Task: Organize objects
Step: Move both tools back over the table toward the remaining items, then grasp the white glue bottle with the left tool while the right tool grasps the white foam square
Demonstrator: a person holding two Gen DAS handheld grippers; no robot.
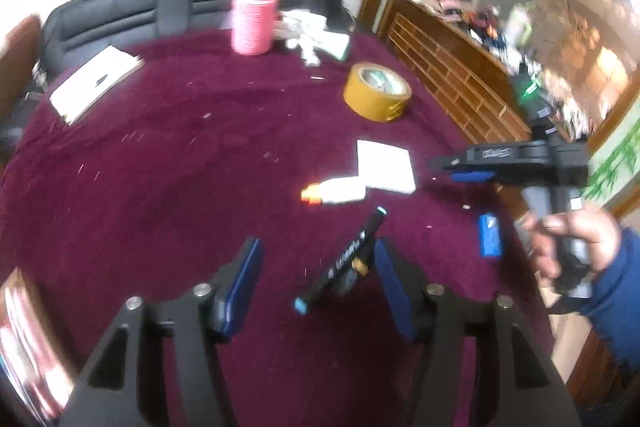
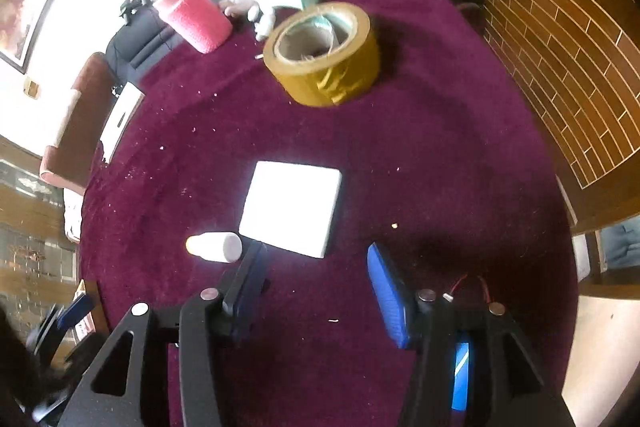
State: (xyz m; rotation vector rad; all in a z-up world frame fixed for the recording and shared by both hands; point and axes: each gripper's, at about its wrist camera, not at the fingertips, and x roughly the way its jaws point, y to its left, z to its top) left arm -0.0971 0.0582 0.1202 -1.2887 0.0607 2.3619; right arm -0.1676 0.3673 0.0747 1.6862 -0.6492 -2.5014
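Here the risk is nudging: the black marker (image 1: 348, 259) lies loose on the maroon worktop (image 1: 160, 167) between the spread, empty left tongs (image 1: 316, 269), nearer their right pad, which could roll it aside. The right tongs (image 2: 316, 277) also gape empty, the white pad (image 2: 292, 207) just beyond.

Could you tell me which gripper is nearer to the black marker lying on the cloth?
Left. The black marker lies between the left gripper's open fingers, untouched; the right gripper hovers farther off, beyond the white pad.
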